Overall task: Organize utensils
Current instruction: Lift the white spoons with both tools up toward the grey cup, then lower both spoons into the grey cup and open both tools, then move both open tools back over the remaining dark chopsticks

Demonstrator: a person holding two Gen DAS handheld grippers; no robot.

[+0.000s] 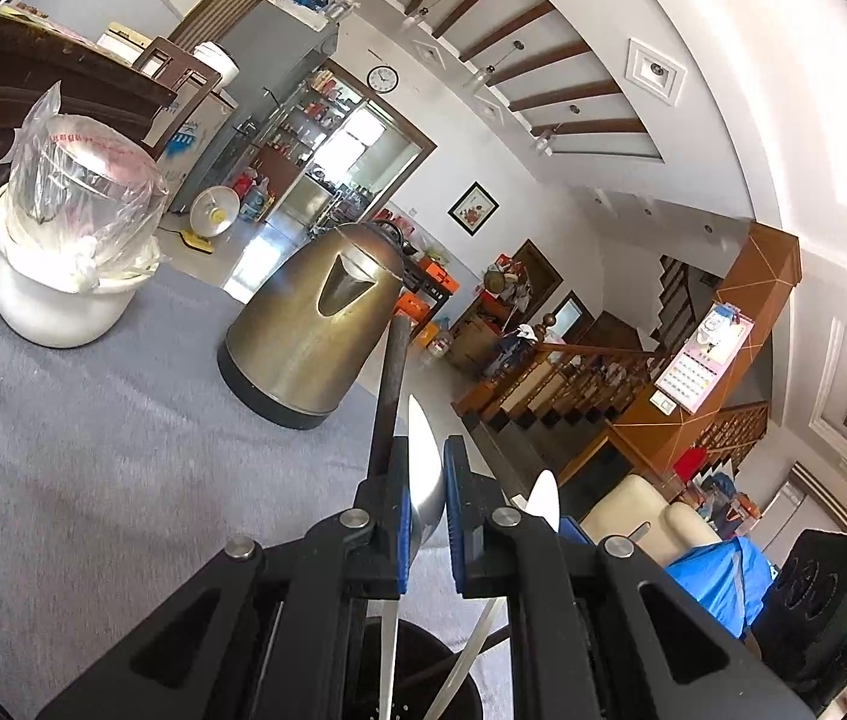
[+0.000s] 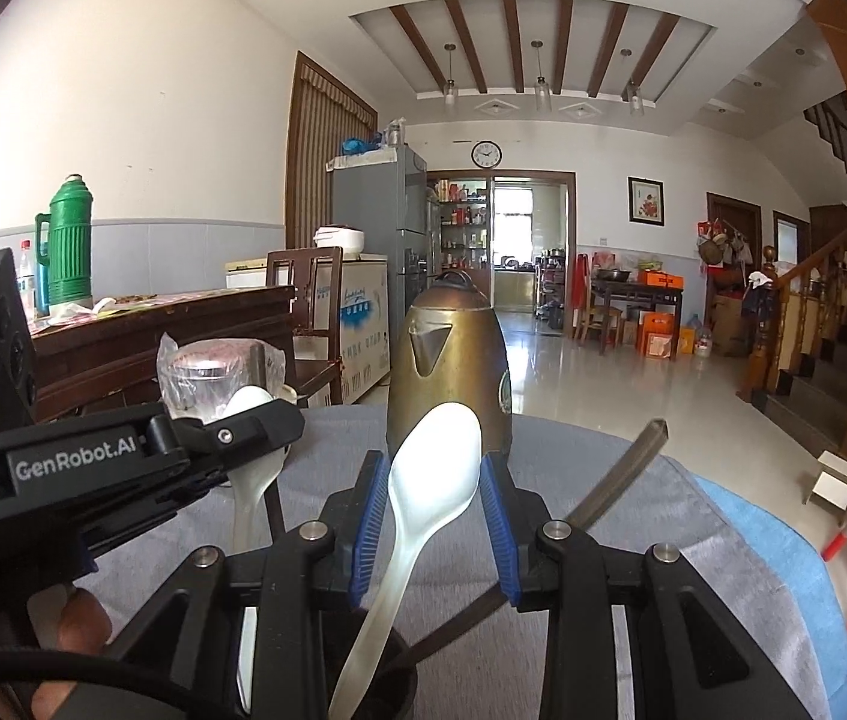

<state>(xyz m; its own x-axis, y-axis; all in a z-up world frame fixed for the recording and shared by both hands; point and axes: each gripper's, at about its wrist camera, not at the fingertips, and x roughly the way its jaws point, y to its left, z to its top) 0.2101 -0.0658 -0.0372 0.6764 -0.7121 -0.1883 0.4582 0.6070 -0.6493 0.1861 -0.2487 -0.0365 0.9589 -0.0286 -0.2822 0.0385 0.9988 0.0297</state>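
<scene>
A black utensil holder (image 1: 411,678) stands below both grippers; it also shows in the right wrist view (image 2: 387,684). My left gripper (image 1: 426,480) has its blue pads around the bowl of a white spoon (image 1: 426,468), with a narrow gap on the right side. A dark chopstick (image 1: 390,396) rises beside its left finger. A second white spoon (image 1: 545,498) stands to the right. My right gripper (image 2: 432,480) stands open around the bowl of that white spoon (image 2: 435,474), whose handle goes down into the holder. A dark chopstick (image 2: 621,474) leans out to the right.
A brass kettle (image 1: 315,324) stands on the grey cloth (image 1: 93,450) just beyond the grippers. A white pot with a plastic-wrapped glass jar (image 1: 75,240) is at the far left. The table's far edge drops to a tiled floor. A wooden chair and sideboard stand behind.
</scene>
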